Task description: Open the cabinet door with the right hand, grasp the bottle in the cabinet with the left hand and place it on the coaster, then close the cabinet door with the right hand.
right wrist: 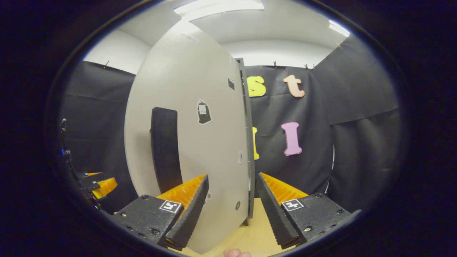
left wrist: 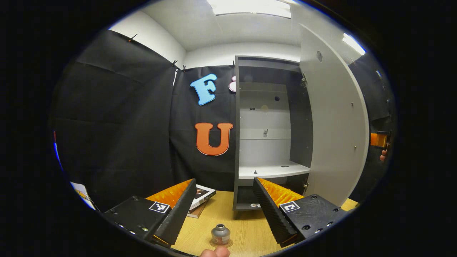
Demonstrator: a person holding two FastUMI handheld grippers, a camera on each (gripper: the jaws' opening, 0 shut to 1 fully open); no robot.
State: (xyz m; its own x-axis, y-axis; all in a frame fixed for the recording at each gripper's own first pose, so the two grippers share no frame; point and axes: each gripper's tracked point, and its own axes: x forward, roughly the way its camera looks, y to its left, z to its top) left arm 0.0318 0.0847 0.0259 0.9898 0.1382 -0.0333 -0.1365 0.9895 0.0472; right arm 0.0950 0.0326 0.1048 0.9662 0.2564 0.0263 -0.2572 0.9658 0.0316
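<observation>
A small grey bottle (left wrist: 220, 233) stands upright on a round coaster (left wrist: 228, 243) on the wooden table, at the bottom of the left gripper view. My left gripper (left wrist: 225, 210) is open, its fingers apart above and to either side of the bottle, not touching it. The cabinet (left wrist: 271, 142) stands beyond with its door (left wrist: 334, 132) swung wide to the right. In the right gripper view my right gripper (right wrist: 232, 210) is open, facing the door's outer face (right wrist: 200, 150) close up. The black handle (right wrist: 164, 150) lies left of the fingers, untouched.
A white shelf (left wrist: 273, 170) inside the cabinet is bare. A stack of books (left wrist: 201, 198) lies on the table (left wrist: 250, 225) left of the cabinet. A person's hand with the right gripper (left wrist: 380, 141) shows past the door's edge. The left gripper (right wrist: 100, 185) shows at far left.
</observation>
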